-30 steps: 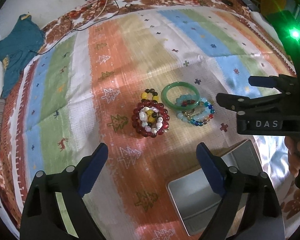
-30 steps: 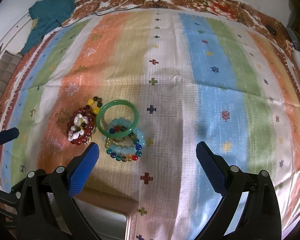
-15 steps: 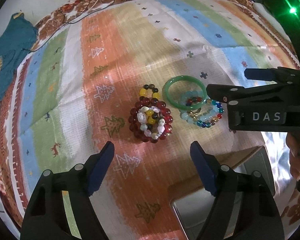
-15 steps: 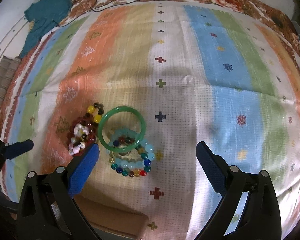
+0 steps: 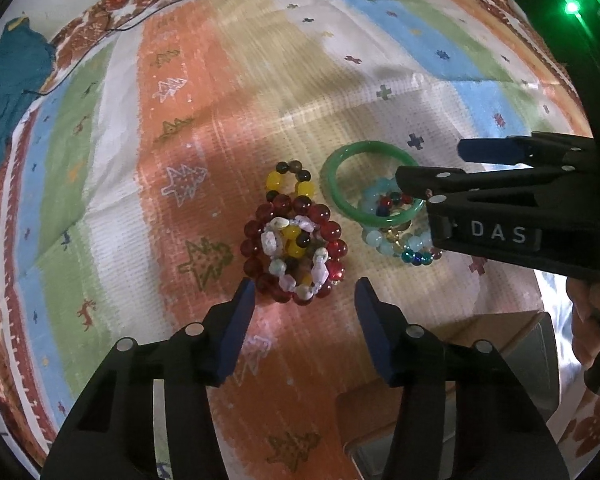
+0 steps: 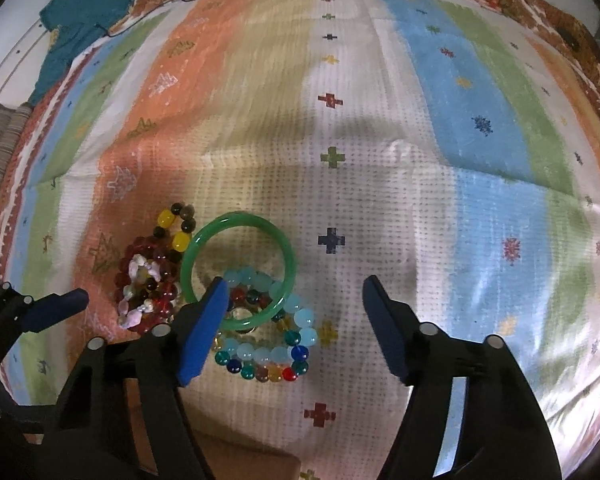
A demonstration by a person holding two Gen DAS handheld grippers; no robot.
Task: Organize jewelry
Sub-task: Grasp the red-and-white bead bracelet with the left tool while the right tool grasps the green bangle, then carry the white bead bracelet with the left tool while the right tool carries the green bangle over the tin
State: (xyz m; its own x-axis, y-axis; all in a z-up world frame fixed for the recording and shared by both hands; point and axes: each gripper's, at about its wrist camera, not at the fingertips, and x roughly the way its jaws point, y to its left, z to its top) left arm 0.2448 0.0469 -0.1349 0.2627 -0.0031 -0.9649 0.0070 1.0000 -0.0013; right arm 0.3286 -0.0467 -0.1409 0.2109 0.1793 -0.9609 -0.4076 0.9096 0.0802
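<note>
Both grippers sit low over the jewelry with their blue-padded fingers apart and nothing between them. My left gripper (image 5: 304, 286) is spread about as wide as the red bead cluster, its finger tips just at the near edge of the dark red bead bracelet (image 5: 294, 240). My right gripper (image 6: 292, 300) is spread wider; its left finger (image 6: 204, 328) overlaps the near-left rim of the green bangle (image 6: 239, 272), though I cannot tell whether it touches it or hangs just above. From the left camera I see the right gripper (image 5: 436, 164) side-on, its black frame covering part of the bangle (image 5: 370, 186) and the beads under it.

The bangle is a smooth, glossy, solid green ring lying flat. It rests partly on a loop of pale aqua beads (image 6: 260, 280) and a multicolored glass bead bracelet (image 6: 266, 360), all round and translucent. Just left of it, the red bracelet (image 6: 152, 280) is a ring of shiny round beads, with an irregular white and pale pink chip bracelet (image 5: 296, 256) piled on it and a small yellow and dark bead loop (image 5: 290, 180) sticking out at the far end. That pile's long axis runs away from the left camera.

Everything lies on a woven striped cloth (image 6: 380, 160) with a nubby weave, small crosses and tree motifs. A grey metal tin (image 5: 532, 360) sits at the near right in the left view, its brown lid edge facing the jewelry.
</note>
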